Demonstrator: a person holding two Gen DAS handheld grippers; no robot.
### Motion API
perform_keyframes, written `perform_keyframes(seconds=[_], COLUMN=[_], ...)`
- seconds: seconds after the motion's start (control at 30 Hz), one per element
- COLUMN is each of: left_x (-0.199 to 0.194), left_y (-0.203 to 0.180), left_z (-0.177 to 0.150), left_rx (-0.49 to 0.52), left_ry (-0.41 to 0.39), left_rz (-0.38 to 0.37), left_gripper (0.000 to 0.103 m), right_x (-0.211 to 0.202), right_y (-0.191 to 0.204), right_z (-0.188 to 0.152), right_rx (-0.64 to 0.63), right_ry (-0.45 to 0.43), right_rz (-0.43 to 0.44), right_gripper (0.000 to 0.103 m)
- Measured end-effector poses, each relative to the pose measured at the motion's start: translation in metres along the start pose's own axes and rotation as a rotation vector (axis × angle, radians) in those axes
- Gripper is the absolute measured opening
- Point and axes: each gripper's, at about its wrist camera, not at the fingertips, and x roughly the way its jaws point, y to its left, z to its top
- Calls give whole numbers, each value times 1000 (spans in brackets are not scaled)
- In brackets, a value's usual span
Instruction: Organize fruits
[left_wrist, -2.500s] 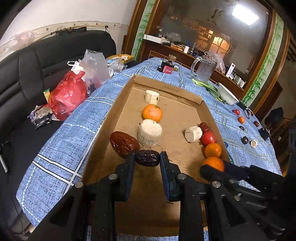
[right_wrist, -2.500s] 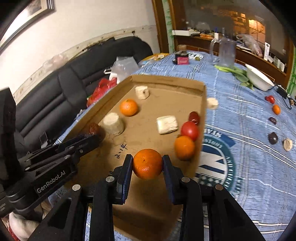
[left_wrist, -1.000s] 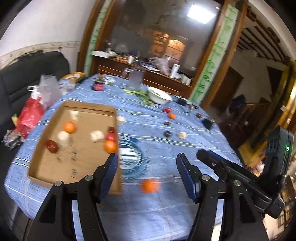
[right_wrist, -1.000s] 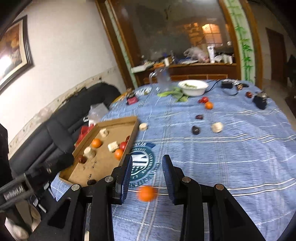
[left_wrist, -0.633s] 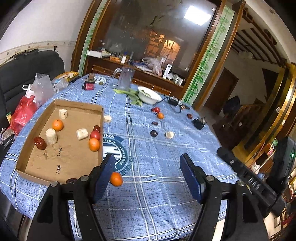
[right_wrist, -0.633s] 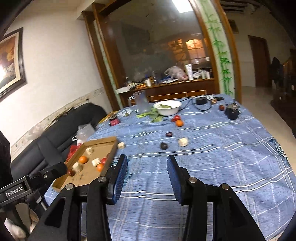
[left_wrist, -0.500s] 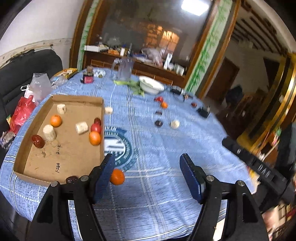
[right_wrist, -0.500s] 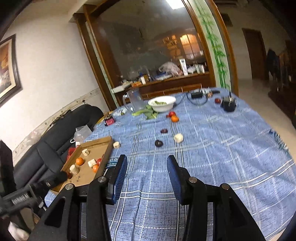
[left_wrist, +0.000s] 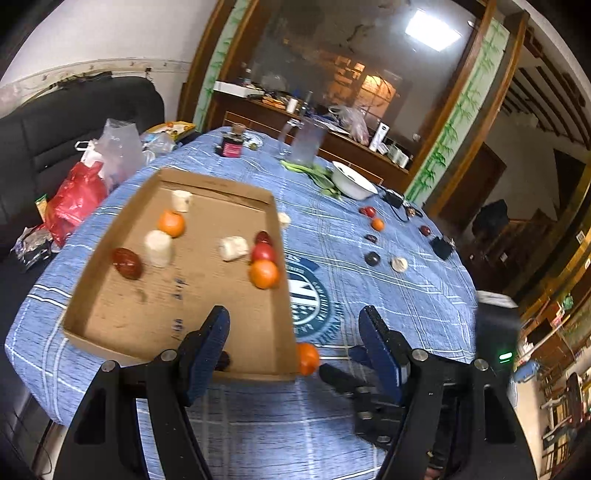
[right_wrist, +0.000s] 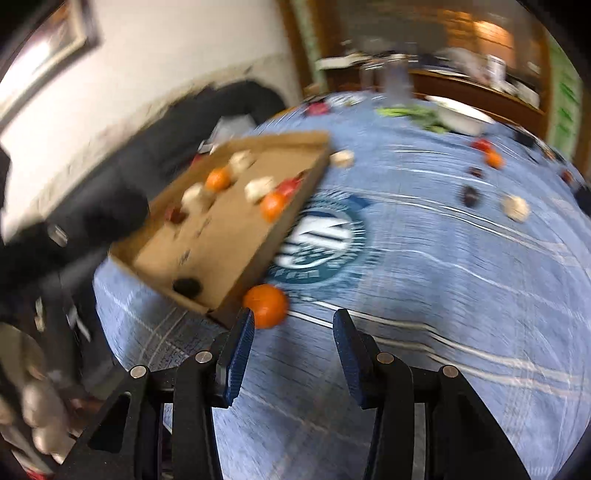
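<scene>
A cardboard tray (left_wrist: 110, 347) lies on the blue checked tablecloth and holds oranges, red and dark fruits and pale chunks. A dark date (right_wrist: 186, 285) lies in its near corner. An orange (left_wrist: 307, 358) sits on the cloth just outside the tray's near right corner; it also shows in the right wrist view (right_wrist: 266, 305). My left gripper (left_wrist: 295, 347) is open and empty above the tray's near edge. My right gripper (right_wrist: 291, 345) is open and empty, just behind the orange. The right wrist view is blurred.
More fruit (left_wrist: 372, 257) and pale pieces (left_wrist: 399, 263) lie scattered on the right side of the table. A white bowl (left_wrist: 352, 181), a glass jug (left_wrist: 306, 144) and greens stand at the back. A black sofa with plastic bags (left_wrist: 75, 199) is on the left.
Both grippers let go of their fruit and pulled far back, then came close to the table again. The orange now lies on the cloth outside the tray.
</scene>
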Motion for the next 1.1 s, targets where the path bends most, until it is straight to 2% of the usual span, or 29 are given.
perform_keyframes(seconds=[0.13,0.23,0.3,0.43,0.63,0.8,0.93,1.1], left_x=[-6,-5,-3,2,0,-11,-21,-34], left_y=[26,43,51,56,53,64,84,101], left_z=[5,8,8,7,6,8,8,8], left_rx=[-47,-86,-109,-129,-134,-162,-209,-239], left_ry=[-20,-25,-22,-8,-12,-47,-77,-104], left_rz=[22,38,43,39,31,32,34,29], left_gripper=[72,72,72,72,72,72,72,72], right_x=[26,33,36,38,30,3,-13,25], right_y=[14,15,13,9,6,5,22,59], right_z=[6,10,13,13,9,20,42,63], right_rx=[-103,-142,-159,-171,-135,-95,-106,-166], right_ry=[47,61,79,88,71,-3,-35,55], right_rz=[-50,-31,0,45,45,24,42,40], right_gripper=[46,43,36,36,35,34,35,35])
